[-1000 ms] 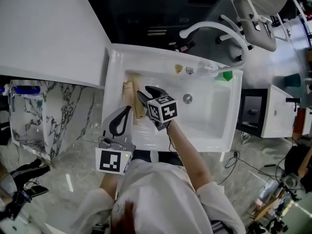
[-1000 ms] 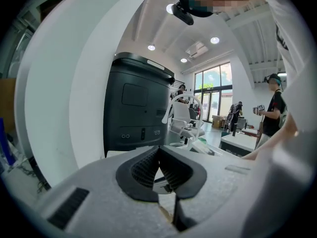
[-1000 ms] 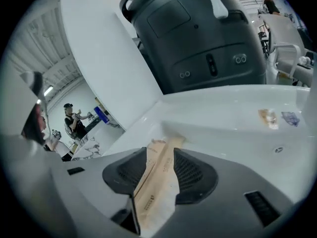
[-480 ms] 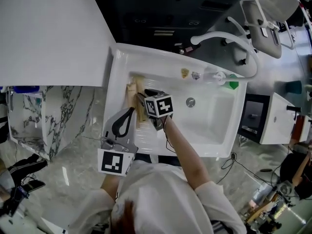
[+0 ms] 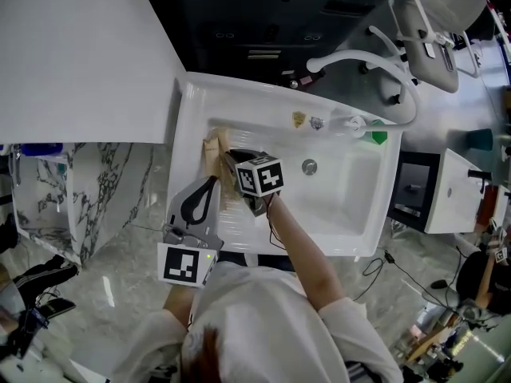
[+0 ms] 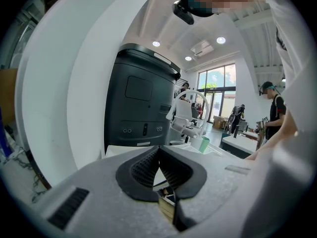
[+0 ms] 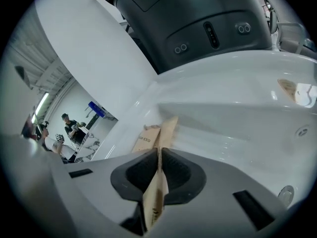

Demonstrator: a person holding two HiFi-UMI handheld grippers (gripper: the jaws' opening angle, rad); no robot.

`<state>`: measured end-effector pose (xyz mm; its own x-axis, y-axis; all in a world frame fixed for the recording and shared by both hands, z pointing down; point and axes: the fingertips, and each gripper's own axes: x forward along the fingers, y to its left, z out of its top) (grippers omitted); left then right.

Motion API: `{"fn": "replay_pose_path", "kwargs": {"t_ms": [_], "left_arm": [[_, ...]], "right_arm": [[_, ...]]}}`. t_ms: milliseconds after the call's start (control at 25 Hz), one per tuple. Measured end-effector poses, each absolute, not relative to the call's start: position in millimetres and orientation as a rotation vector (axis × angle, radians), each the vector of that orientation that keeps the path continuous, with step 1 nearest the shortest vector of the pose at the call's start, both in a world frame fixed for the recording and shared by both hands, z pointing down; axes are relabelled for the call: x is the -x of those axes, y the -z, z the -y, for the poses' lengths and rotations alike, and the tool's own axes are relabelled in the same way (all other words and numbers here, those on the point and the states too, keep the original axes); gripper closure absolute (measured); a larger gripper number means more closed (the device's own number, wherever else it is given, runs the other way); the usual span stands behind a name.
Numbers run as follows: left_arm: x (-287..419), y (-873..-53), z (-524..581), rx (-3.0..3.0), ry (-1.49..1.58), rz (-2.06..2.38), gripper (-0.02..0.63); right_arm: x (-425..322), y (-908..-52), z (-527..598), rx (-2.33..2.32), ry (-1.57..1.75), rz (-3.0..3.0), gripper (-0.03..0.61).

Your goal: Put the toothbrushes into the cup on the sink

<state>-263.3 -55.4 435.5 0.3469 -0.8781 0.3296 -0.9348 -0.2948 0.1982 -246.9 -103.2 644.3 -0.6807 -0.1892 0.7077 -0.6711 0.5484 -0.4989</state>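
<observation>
Right tongs (image 5: 231, 159): pinching a toothbrush packet (image 5: 214, 148). The jaws have just been closing, and the right gripper view shows the brown paper sleeve standing edge-on between the pads (image 7: 171, 170).
Left tongs (image 5: 209, 183): pressed together with nothing between them, hovering over the front left rim of the sink (image 5: 351, 214).
Toothbrush packet: at the left end of the basin, near the left wall. Most of its length sticks out beyond the tips of the right tongs.
Second packet (image 7: 145, 139): lies just beside the gripped one and seems to touch it (printing shows on it, too small to read in full).
Cup (image 5: 377, 136): green, at the back right corner of the sink beside the tap (image 5: 359, 57), well apart from the packets.
Step in hand: probably securing the pick before lifting.
Doing it well: the hold looks to be on the paper's thin edge, so the brush inside may swing. Lift slowly and straight up until the second packet is plainly left behind. Then carry it across the basin below the tap's arch. Tip the packet upright over the cup before spreading the jaws.
Watch for: the sleeve sliding through the pads, or the neighbouring packet dragging along.
Left tongs' part: likely best kept clear of the lift.
</observation>
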Motion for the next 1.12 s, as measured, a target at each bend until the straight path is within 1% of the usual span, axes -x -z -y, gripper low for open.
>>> {"fn": "replay_pose_path", "kwargs": {"t_ms": [320, 600, 880, 1120], "left_arm": [[250.1, -420.3, 58.3, -2.348, -0.19, 1.596, 0.6], [218.2, -402.8, 60.1, -2.447, -0.17, 1.534, 0.6], [179.9, -388.7, 54.1, -2.514, -0.162, 1.474, 0.6], [136.5, -373.8, 49.6, -2.578, -0.134, 1.408, 0.6]], "right_arm": [[216.4, -578.8, 116.6, -0.874, -1.022, 2.433, 0.546], [171.7, -502.6, 122.5, -1.061, -0.823, 2.652, 0.548], [110.7, -444.1, 106.9, -1.233, -0.663, 2.771, 0.548], [41.9, -402.4, 92.5, -1.442, -0.544, 2.778, 0.548]]}}
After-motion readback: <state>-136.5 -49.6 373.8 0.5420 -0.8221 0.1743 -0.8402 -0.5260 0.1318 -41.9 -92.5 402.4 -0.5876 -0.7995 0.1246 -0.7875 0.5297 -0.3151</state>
